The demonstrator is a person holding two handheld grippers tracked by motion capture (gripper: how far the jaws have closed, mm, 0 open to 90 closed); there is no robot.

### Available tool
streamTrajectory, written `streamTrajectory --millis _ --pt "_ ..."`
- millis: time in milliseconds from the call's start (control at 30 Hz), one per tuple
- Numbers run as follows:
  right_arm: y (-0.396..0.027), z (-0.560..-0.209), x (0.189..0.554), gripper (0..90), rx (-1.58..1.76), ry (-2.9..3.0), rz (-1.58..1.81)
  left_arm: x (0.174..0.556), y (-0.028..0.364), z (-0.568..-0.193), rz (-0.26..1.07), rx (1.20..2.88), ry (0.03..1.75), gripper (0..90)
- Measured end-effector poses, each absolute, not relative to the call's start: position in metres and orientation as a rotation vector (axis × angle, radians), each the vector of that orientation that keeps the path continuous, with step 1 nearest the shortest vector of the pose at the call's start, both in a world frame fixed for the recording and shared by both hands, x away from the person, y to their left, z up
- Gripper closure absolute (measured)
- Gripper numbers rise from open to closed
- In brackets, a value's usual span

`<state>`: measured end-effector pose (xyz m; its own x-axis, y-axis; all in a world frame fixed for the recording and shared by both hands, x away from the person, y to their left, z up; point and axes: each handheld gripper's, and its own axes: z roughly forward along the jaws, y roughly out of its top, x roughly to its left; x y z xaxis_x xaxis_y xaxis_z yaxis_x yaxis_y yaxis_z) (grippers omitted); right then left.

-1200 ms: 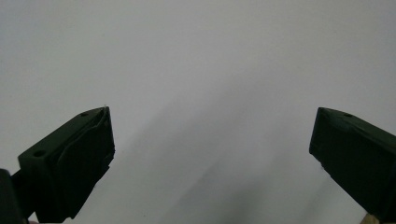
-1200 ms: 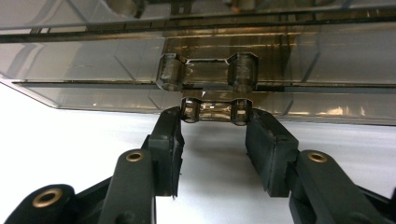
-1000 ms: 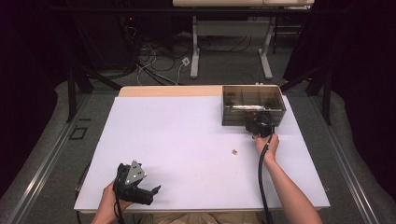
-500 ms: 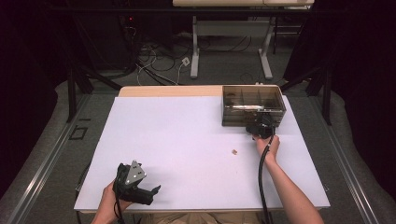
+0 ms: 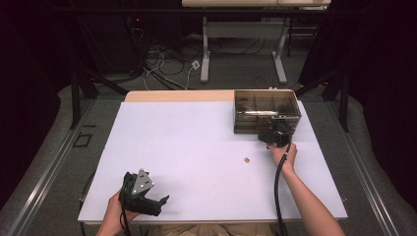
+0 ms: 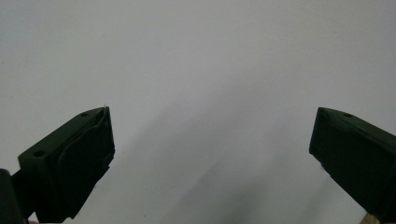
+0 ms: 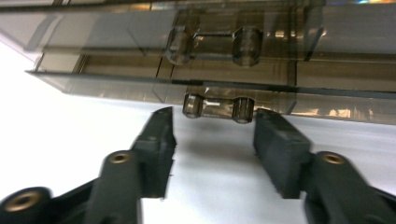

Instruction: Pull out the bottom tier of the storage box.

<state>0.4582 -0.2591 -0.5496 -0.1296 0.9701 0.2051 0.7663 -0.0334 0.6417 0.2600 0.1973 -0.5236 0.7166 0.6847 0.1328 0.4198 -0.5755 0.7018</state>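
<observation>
A smoky clear compartment box point(image 5: 265, 110) stands at the table's far right, its lid down. My right gripper point(image 5: 276, 132) rests against the box's front wall. In the right gripper view the box's front latch tab point(image 7: 218, 106) sits between the tips of my right gripper point(image 7: 214, 123). Those jaws have just been opening and the pads stand off the tab. My left gripper point(image 5: 160, 201) lies low at the table's near left edge, held in a hand. In its own view my left gripper point(image 6: 212, 135) is wide open over bare white table with nothing between the jaws.
A small tan object point(image 5: 247, 159) lies on the white table point(image 5: 196, 147) just left of the right hand. A black cable point(image 5: 276, 191) trails back from the right gripper along the forearm. Beyond the table are desk legs and floor cables.
</observation>
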Motion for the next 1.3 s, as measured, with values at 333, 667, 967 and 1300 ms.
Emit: streamTrajectory --millis 333,667,967,1300 --pt "-0.272 -0.548 0.448 21.4 1.629 2.174 0.942 0.260 0.197 -0.524 0.519 2.261 0.832 0.1" --pt "-0.278 -0.546 0.443 14.7 1.421 2.281 0.981 0.260 0.196 -0.524 0.523 2.262 0.829 0.0" --pt "-0.280 -0.539 0.445 14.3 1.241 2.322 0.978 0.260 0.196 -0.524 0.515 2.259 0.826 0.0" --pt "-0.283 -0.537 0.451 17.8 1.098 2.319 0.886 0.260 0.196 -0.524 0.516 2.262 0.822 0.1"
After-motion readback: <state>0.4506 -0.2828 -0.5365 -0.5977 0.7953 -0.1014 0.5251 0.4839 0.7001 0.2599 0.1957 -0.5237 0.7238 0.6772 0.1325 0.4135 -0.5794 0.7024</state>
